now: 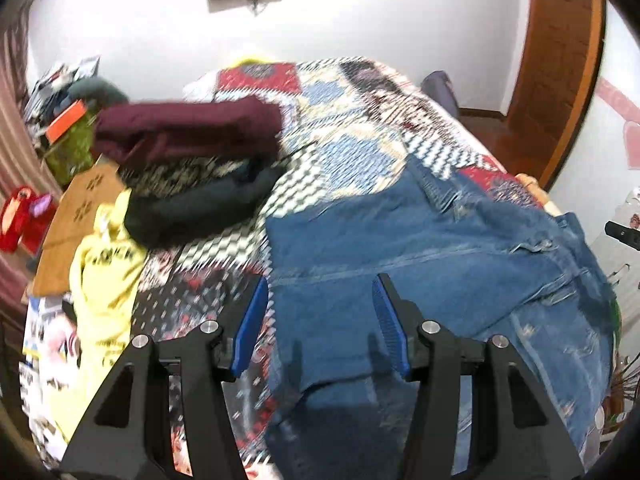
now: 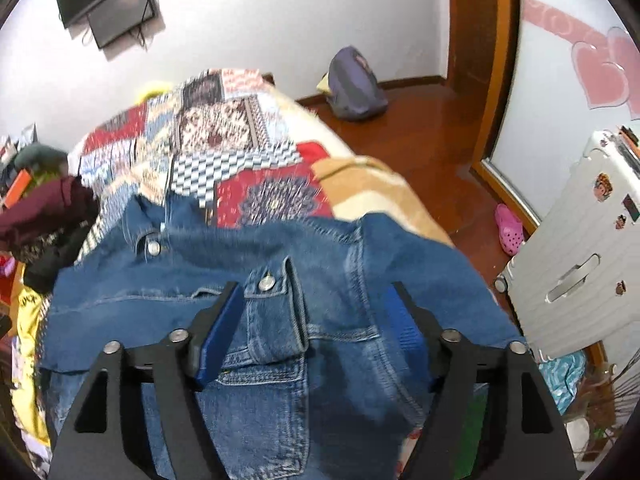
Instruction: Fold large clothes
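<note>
Patchwork bed (image 1: 352, 120): both grippers, left gripper (image 1: 320, 292), right gripper (image 2: 316, 296), fingers wide above denim jacket (image 2: 320, 248).

Both wrist views look down, close; share denim jacket (image 1: 420, 248).

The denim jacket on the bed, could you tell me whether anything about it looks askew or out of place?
The jacket lies crooked and rumpled: its right side hangs off the bed edge, and a buttoned cuff is flopped across the body. Both tongs, left and right, stand open above it.
</note>
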`<state>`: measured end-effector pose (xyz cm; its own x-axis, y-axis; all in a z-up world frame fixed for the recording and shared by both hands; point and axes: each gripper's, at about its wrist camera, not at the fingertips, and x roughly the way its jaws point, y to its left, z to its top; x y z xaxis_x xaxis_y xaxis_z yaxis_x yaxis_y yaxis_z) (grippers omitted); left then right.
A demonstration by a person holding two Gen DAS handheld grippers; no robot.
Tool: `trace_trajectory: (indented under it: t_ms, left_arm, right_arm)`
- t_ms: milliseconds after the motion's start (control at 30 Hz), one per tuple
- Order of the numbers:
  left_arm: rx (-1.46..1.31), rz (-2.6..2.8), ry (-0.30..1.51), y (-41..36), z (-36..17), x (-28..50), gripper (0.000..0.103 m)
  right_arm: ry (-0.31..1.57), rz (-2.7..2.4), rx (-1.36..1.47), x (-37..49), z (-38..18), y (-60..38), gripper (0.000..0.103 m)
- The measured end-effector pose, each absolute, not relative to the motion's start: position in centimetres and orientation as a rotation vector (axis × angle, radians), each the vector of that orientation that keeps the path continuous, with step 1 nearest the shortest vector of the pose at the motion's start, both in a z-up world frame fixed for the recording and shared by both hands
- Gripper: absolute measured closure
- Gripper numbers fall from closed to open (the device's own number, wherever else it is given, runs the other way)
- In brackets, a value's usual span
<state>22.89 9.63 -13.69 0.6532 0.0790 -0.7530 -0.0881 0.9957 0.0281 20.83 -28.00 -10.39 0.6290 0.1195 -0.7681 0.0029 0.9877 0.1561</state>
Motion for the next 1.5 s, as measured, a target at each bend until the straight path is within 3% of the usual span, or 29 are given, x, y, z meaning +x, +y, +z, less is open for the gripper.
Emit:
trace_trajectory:
  t_ms: [200, 233, 500, 733, 1033, 1100, 1200, 1267, 1500]
  left_arm:
    - [0.020, 0.000, 0.835, 5.1, -12.9, 25.9, 0.049]
    - [0.023, -0.013, 0.835, 4.4, -13.0, 26.3, 0.049]
    - [0.003, -0.104, 0.910, -0.1, -15.7, 28.9, 0.049]
    - [-0.041, -0.130, 0.982, -0.7, -18.0, 29.2, 0.049]
    - [-0.087, -0.086, 1.003, 0.9, -19.0, 28.8, 0.049]
    - [-0.088, -0.073, 1.001, 1.3, -19.1, 28.6, 0.049]
    - [-0.088, -0.057, 1.005, 1.8, -19.3, 28.2, 0.049]
    - [-0.095, -0.046, 1.008, 2.2, -19.4, 27.9, 0.049]
    - [-0.167, -0.045, 1.008, 3.7, -19.8, 26.3, 0.049]
  right_arm:
    - [0.856, 0.002, 0.186, 19.6, -10.0, -31.5, 0.029]
    - [0.859, -0.010, 0.199, 19.5, -10.2, -32.2, 0.025]
    - [1.019, -0.112, 0.340, 19.1, -16.6, -38.1, 0.021]
    - [1.116, -0.107, 0.639, 18.5, -22.3, -41.4, 0.020]
    - [1.097, -0.173, 0.587, 22.6, -24.2, -41.9, 0.021]
    - [1.083, -0.193, 0.603, 22.8, -24.1, -42.3, 0.026]
    - [1.067, -0.239, 0.616, 22.8, -23.5, -42.9, 0.050]
    - [1.090, -0.285, 0.562, 23.0, -22.6, -42.8, 0.080]
    - [0.962, -0.217, 0.371, 22.4, -15.3, -38.9, 0.094]
